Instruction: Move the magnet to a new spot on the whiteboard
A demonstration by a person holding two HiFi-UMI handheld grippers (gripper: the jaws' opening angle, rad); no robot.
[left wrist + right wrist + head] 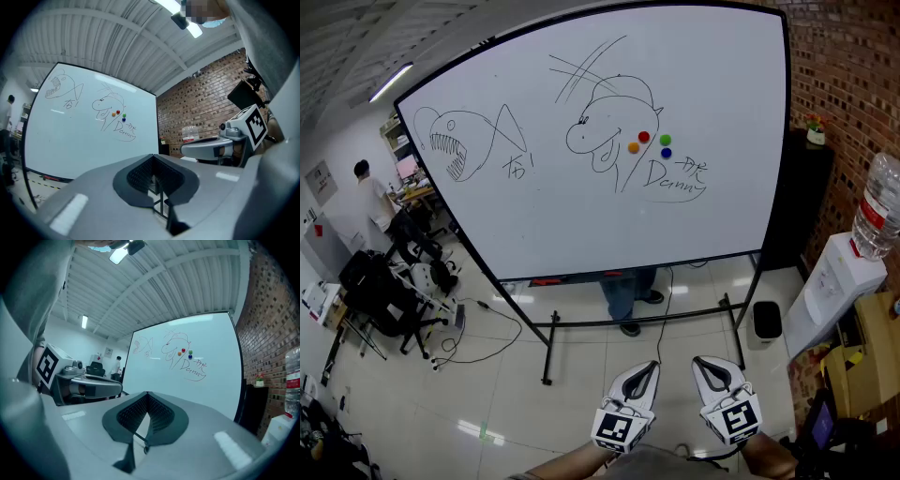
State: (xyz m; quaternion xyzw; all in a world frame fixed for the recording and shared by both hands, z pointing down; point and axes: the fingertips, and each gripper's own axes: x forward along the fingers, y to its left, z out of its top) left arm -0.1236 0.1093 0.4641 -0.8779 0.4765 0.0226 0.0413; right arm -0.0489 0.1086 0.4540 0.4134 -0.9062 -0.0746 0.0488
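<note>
Lowest in the head view, the left gripper (643, 371) and the right gripper (710, 366) are held side by side, near each other but not touching, both pointing level toward the board. In the left gripper view its grey fingers (138, 177) are pressed together at the tips with nothing pinched between them. The right gripper's fingers (132, 416) are likewise pressed together and hold nothing. Under them lies a glossy pale tile floor (534, 403), where a black cable (492, 330) trails near the board's left foot.

Beyond stands the large white whiteboard (581, 216) in a black frame on a black stand, well apart from both grippers. A person's legs in blue jeans (626, 295) show below its bottom edge, behind it. A black line drawing of a toothed fish (455, 141) fills the upper left corner, and a capped face drawing (605, 122) sits near the middle.

Four magnets cluster a little right of the board's middle, about halfway between top and bottom edges, beside the face drawing: a round red magnet (643, 137), a round orange magnet (633, 147) just below and left of it, a round green magnet (665, 140) to the right, and a round blue magnet (666, 153) directly under the green one.

Past the board's right edge are a white water dispenser (830, 286) with a clear bottle and a red brick wall (853, 75).
</note>
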